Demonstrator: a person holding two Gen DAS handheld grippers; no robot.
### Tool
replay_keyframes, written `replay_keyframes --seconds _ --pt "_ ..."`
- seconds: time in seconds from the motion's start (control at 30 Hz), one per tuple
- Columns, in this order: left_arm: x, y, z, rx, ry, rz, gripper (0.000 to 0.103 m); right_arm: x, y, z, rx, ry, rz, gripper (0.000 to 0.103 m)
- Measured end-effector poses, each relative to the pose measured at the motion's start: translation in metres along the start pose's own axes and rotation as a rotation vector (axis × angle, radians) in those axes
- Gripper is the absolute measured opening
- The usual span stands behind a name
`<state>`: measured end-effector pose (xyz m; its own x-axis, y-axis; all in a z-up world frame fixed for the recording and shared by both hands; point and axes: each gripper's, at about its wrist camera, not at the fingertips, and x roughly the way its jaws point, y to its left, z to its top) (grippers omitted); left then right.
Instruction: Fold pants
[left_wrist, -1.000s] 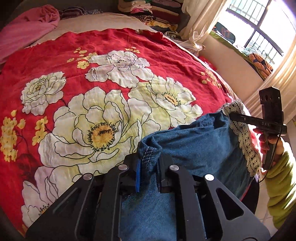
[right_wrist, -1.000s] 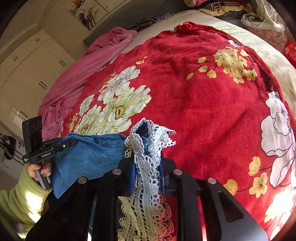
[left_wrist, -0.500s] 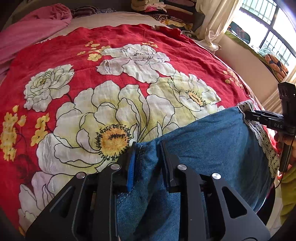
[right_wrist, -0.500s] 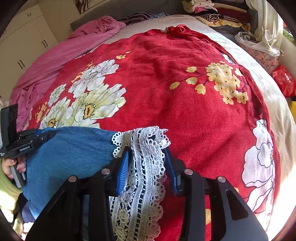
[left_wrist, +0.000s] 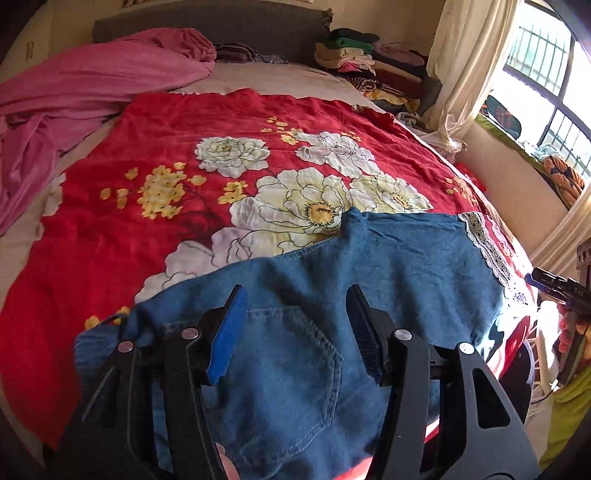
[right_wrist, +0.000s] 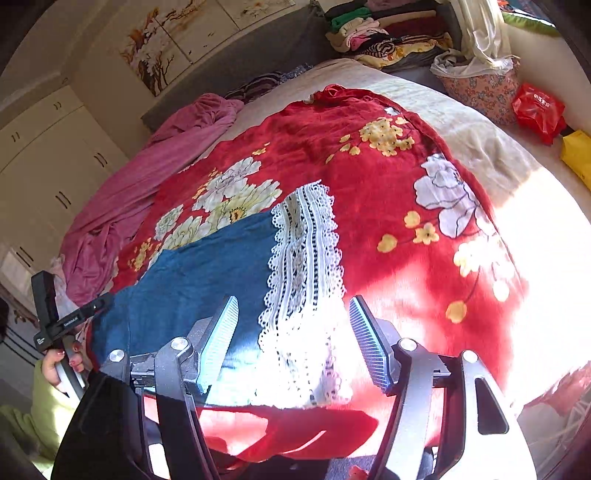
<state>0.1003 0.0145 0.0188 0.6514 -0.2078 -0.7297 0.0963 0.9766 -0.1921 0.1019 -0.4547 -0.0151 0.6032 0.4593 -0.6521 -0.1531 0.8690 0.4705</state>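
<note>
Bright daylight from barred window (left_wrist: 546, 88) at upper right of left wrist view. Hard glare in right wrist view: near right corner of bed and lace hem (right_wrist: 306, 314) blown out white, red floral bedspread (right_wrist: 369, 173) washed pink there. Strong fisheye bend, dark vignette at corners. Focus mostly sharp, slight smear near rims.

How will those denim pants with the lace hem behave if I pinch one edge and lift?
The denim pants would probably drape limply; they already lie rumpled with soft ridges on the red floral blanket. The lace hem looks openwork, so it might snag on ribbed pads. The blanket may bunch if they are dragged.
</note>
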Motion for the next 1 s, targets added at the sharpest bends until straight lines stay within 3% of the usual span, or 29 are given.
replay_keyframes --seconds 0.13,0.27,0.3,0.43,0.5,0.57,0.6,0.77,0.83,1.0 --pt "-0.043 0.042 -0.028 -0.066 -0.065 0.132 0.048 0.0 -0.008 -0.015 0.02 0.005 -0.019 0.061" --pt "-0.057 0.089 -0.046 -0.2 -0.04 0.179 0.049 0.017 -0.015 -0.017 0.037 0.03 -0.027 0.062" --pt "-0.058 0.095 -0.048 -0.213 -0.04 0.183 0.05 0.022 -0.016 -0.017 0.034 0.039 -0.017 0.063" --pt "-0.042 0.11 -0.056 -0.286 -0.003 0.089 0.057 0.033 -0.014 -0.022 0.052 0.05 0.029 0.048" --pt "-0.03 0.107 -0.058 -0.289 0.017 0.067 0.057 0.033 -0.01 -0.024 0.049 0.054 0.044 0.046" --pt "-0.021 0.101 -0.059 -0.299 0.028 0.022 0.053 0.033 -0.008 -0.026 0.044 0.048 0.026 0.037" --pt "-0.016 0.097 -0.06 -0.3 0.035 0.033 0.039 0.034 -0.008 -0.027 0.048 0.043 0.017 0.032" --pt "-0.026 0.096 -0.053 -0.247 0.012 0.15 0.031 0.018 0.0 -0.024 -0.006 0.002 -0.058 0.018" --pt "-0.032 0.096 -0.051 -0.201 -0.003 0.176 0.031 0.017 0.002 -0.024 -0.049 0.014 -0.1 0.017" --pt "-0.011 0.101 -0.063 -0.232 0.043 0.19 0.036 0.032 -0.004 -0.035 -0.034 0.029 -0.127 0.022"
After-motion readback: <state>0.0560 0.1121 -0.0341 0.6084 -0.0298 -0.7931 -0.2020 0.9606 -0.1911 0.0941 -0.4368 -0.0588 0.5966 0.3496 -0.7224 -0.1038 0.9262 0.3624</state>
